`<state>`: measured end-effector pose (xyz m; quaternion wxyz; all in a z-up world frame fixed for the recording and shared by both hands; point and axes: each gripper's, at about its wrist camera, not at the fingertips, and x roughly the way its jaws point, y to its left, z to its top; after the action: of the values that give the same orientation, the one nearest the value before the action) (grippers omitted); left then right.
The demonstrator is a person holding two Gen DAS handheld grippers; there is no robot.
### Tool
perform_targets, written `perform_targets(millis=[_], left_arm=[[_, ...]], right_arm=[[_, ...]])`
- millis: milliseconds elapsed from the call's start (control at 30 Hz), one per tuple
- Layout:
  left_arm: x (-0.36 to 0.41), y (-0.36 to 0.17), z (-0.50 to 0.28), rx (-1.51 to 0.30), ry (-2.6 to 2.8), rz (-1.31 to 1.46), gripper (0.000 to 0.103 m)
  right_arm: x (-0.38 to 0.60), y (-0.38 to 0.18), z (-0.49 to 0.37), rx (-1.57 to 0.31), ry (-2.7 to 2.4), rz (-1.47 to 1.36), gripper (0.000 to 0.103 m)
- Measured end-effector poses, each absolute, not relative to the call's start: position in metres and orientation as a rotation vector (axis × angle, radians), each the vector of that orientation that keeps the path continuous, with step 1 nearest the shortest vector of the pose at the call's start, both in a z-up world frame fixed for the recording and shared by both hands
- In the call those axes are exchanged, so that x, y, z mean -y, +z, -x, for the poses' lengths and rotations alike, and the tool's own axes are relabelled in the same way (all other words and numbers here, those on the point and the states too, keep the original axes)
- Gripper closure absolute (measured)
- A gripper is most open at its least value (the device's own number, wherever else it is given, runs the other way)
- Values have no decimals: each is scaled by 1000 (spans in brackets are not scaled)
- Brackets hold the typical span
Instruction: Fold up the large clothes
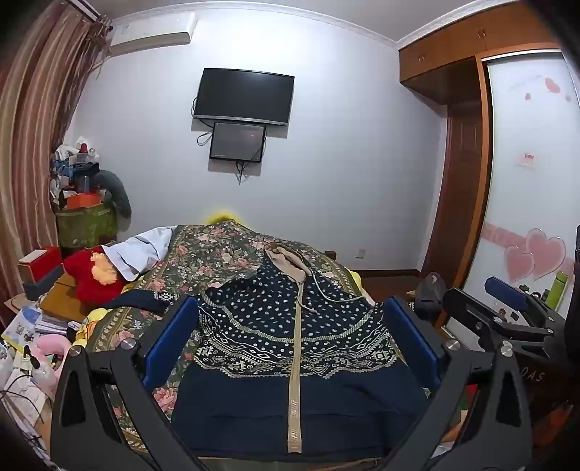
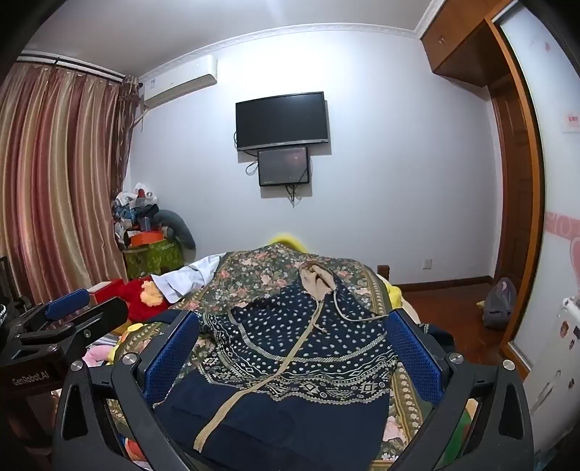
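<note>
Left wrist view: navy hooded jacket (image 1: pixel 290 347) spread front side up on the flowered bedspread (image 1: pixel 217 250), beige zipper band running straight down the middle, beige-lined hood (image 1: pixel 286 262) at the far end, drawstring (image 1: pixel 326 293) trailing to the right of it. Hem nearest the camera, close to the near edge of the bed; one sleeve (image 1: pixel 145 300) lying out to the left over the bedspread. Left gripper (image 1: pixel 290 347) held above the jacket with blue pads spread wide apart, nothing between them, not touching the cloth. Right gripper (image 1: pixel 514 300) seen at the right margin, off the jacket's right edge; cannot tell from this side whether spread or pressed together. Right wrist view: same jacket (image 2: pixel 290 362), zipper band slanting to the lower left, right gripper (image 2: pixel 290 362) also spread wide and empty above it, left gripper (image 2: pixel 72 311) at the left margin with "GenRobot.AI" readable on its black body. Bare bedspread (image 2: pixel 253 275) around the hood and along the right border, giving free room there; left side crowded by a red plush toy (image 1: pixel 94 279), a white cloth (image 1: pixel 141 250), boxes and books. Farther off, a dark television (image 1: pixel 243 96) on the white wall with a smaller screen (image 1: pixel 237 141) under it, an air conditioner (image 1: pixel 152 32), striped curtains (image 2: pixel 54 181), a wooden wardrobe (image 1: pixel 471 43). Letters "DAS" partly readable at the right edge of the left wrist view.
</note>
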<state>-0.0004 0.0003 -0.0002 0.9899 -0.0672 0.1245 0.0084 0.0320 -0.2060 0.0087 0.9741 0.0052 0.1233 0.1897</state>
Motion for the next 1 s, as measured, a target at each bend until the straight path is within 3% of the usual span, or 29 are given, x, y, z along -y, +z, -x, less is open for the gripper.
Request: perform_targets(millis=[1000], left_arm=[[-6,-7,-6,-279,23,145,0]], right_arm=[[206,14,-35,-250,378,-4,0]])
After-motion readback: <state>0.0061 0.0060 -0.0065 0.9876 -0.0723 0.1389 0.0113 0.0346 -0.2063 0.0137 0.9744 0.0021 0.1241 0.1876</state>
